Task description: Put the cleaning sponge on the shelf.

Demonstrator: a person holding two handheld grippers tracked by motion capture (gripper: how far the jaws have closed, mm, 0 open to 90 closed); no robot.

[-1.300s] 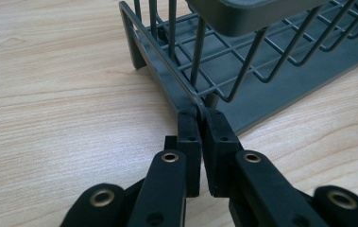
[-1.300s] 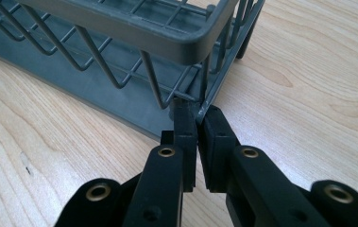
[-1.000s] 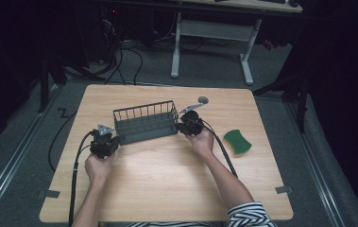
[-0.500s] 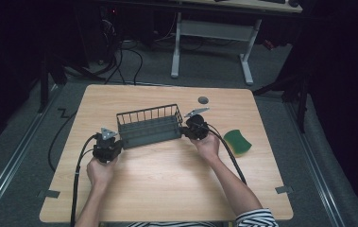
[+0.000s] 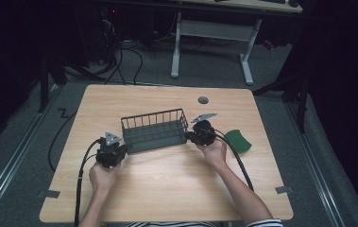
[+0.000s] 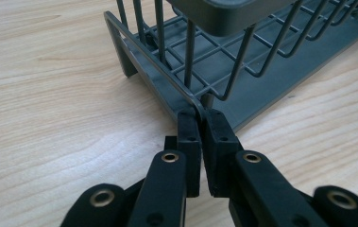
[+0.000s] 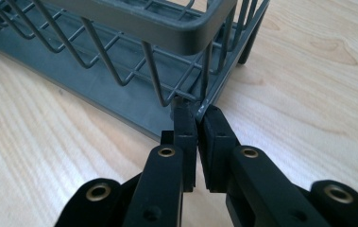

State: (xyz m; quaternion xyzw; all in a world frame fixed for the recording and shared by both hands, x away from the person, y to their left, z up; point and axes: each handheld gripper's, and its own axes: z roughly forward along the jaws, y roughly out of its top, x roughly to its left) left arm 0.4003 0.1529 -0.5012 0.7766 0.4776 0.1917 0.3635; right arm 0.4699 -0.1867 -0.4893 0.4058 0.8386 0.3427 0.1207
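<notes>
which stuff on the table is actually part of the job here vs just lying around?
In the job:
- grey wire rack, pinched at each end
- left gripper, shut on the rack's bottom edge at one corner
- right gripper, shut on the bottom edge at the opposite end

Lying about:
- green sponge, beside the right hand
- round grey grommet in the table

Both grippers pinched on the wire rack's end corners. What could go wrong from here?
1. The left gripper and right gripper each clamp only a thin bottom wire of the rack; it might slip out.
2. Uneven pulls could twist or tilt the rack.
3. The green sponge lies near the right hand; a rightward slide may hit it.
</notes>
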